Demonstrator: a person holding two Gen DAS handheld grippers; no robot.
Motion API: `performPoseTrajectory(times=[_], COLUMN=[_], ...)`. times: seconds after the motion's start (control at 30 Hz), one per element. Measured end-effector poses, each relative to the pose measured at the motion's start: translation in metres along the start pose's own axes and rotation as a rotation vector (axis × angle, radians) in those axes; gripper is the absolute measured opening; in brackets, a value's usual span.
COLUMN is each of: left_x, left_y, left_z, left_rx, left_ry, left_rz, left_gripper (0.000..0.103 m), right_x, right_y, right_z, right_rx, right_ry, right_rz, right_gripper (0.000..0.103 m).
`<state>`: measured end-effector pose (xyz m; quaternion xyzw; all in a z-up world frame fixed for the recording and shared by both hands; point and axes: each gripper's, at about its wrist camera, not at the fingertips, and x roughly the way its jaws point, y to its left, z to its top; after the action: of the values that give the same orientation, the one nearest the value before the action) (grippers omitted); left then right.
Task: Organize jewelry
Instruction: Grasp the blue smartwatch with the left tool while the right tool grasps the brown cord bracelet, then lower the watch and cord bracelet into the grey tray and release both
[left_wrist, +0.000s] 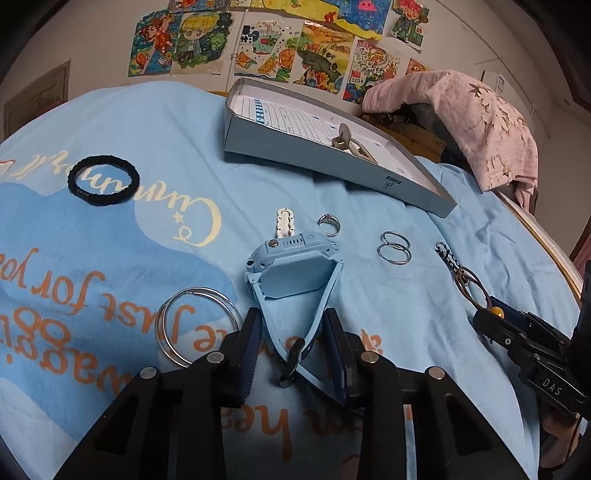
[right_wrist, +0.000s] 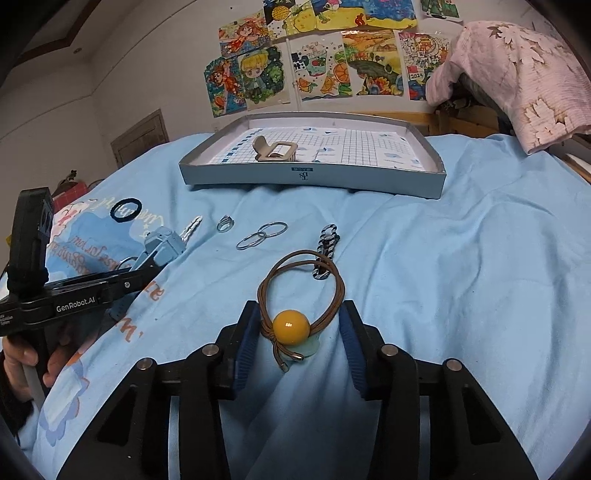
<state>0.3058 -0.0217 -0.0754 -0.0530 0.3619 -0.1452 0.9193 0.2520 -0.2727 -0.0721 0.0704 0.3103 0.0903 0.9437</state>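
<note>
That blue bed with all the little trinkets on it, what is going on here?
A person holds a two-finger gripper in each hand and is sorting jewelry into a grey box lid. The left gripper is open around the strap of a blue smartwatch. The right gripper is open around a brown hair tie with a yellow bead. Only a beige hair claw lies in the lid so far; rings, bangles and a black hair tie wait on the blanket.
</note>
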Motion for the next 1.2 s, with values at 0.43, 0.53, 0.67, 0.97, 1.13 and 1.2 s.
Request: performPoseTrajectory(times=[0.43, 0.53, 0.67, 0.97, 1.13, 1.2], left_x=[-0.029, -0.038, -0.04, -0.042, -0.045, -0.046], left_y=[-0.008, -0.017, -0.017, -0.016, -0.02, -0.025], left_z=[-0.023, -0.031, -0.032, -0.033, -0.02, -0.013], left_rx=[0.026, 0.059, 0.055, 0.037, 0.006, 0.008], left_ry=[-0.058, -0.059, -0.054, -0.079, -0.084, -0.087], left_rz=[-0.057, -0.072, -0.092, -0.12, -0.107, -0.079], left_gripper=[0.023, 0.022, 0.021, 0.017, 0.016, 0.015], right_x=[-0.009, -0.009, -0.012, -0.017, -0.036, -0.04], right_y=[-0.004, -0.003, 0.001, 0.019, 0.021, 0.019], right_z=[0.003, 0.002, 0.001, 0.0, 0.01, 0.013], right_rx=[0.014, 0.011, 0.006, -0.091, -0.132, -0.13], right_ry=[-0.046, -0.039, -0.036, -0.041, -0.151, -0.174], right_rz=[0.041, 0.051, 0.07, 0.048, 0.021, 0.015], right_gripper=[0.021, 0.021, 0.021, 0.02, 0.02, 0.02])
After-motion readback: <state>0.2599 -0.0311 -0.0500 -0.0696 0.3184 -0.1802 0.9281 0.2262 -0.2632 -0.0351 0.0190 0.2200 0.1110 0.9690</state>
